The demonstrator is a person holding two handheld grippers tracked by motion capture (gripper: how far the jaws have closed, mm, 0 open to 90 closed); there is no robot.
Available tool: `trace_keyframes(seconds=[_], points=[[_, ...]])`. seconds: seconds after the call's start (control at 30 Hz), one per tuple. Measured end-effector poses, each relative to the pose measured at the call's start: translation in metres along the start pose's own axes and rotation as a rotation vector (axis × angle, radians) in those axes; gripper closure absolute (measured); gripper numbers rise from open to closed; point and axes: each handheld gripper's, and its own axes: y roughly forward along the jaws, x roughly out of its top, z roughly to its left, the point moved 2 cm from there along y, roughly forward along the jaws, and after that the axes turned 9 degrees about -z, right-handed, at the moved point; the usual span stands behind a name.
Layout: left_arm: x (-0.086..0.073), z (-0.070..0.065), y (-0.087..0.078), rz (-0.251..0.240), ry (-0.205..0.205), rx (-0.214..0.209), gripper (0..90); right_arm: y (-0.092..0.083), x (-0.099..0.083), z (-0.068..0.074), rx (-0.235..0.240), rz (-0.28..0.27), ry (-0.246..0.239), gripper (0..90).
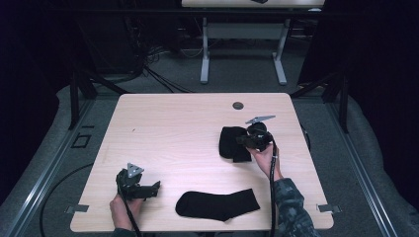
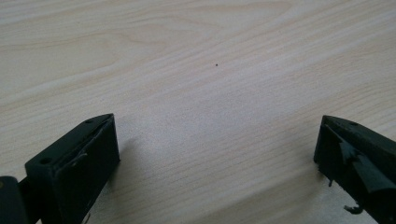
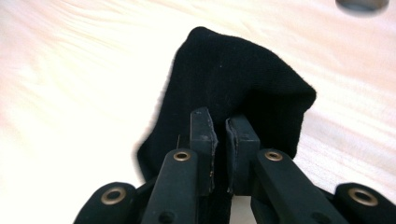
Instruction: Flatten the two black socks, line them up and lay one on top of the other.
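We see a dark room with grey carpet and a second table point(image 1: 247, 29) at the top of the frame. The pale wooden table point(image 1: 173, 128) fills the middle, a small round grommet point(image 1: 238, 105) near its upper edge. One black sock point(image 1: 217, 204) lies flat at lower centre, well apart from both tools. A second, folded sock point(image 1: 231, 142) sits right of centre; the right tool point(image 1: 248, 140) touches its right side, jaws clamped on the fabric, as the right gripper view point(image 3: 219, 140) confirms. At lower left, the left tool point(image 1: 154, 189) rests with jaws spread wide over bare wood.
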Motion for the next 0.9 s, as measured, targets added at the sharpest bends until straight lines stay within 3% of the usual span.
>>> trace_keyframes(seconds=[0.07, 0.23, 0.4, 0.43, 0.53, 0.6, 0.63, 0.67, 0.77, 0.9], points=[[0.000, 0.000, 0.000, 0.000, 0.000, 0.000, 0.0, -0.011, 0.005, 0.009, 0.019, -0.026, -0.013, 83.2], [0.000, 0.000, 0.000, -0.001, -0.002, 0.001, 0.0, -0.029, 0.010, 0.035, 0.124, -0.063, -0.016, 83.1], [0.000, 0.000, 0.000, -0.001, -0.002, 0.001, 0.0, -0.025, -0.001, 0.054, 0.240, -0.043, 0.006, 82.6], [0.000, 0.000, 0.000, -0.001, -0.002, 0.001, 0.0, -0.018, -0.007, 0.058, 0.264, -0.005, -0.007, 82.3], [0.000, 0.000, 0.000, 0.000, -0.003, 0.001, 0.0, 0.012, -0.026, 0.062, 0.273, 0.088, -0.042, 78.2], [0.000, 0.000, 0.000, 0.000, 0.000, 0.000, 0.0, 0.030, -0.036, 0.061, 0.207, 0.159, -0.104, 62.5], [0.000, 0.000, 0.000, -0.001, 0.001, 0.000, 0.0, 0.035, -0.038, 0.059, 0.221, 0.169, -0.098, 55.7], [0.000, 0.000, 0.000, 0.000, 0.001, 0.001, 0.0, 0.035, -0.038, 0.056, 0.203, 0.163, -0.095, 46.5], [0.000, 0.001, 0.000, -0.002, 0.001, -0.008, 0.0, 0.022, -0.033, 0.049, 0.182, 0.122, -0.079, 35.7], [0.008, -0.001, -0.004, 0.000, -0.003, -0.048, 3.5, -0.007, -0.031, 0.044, 0.125, 0.090, -0.094, 35.2]])
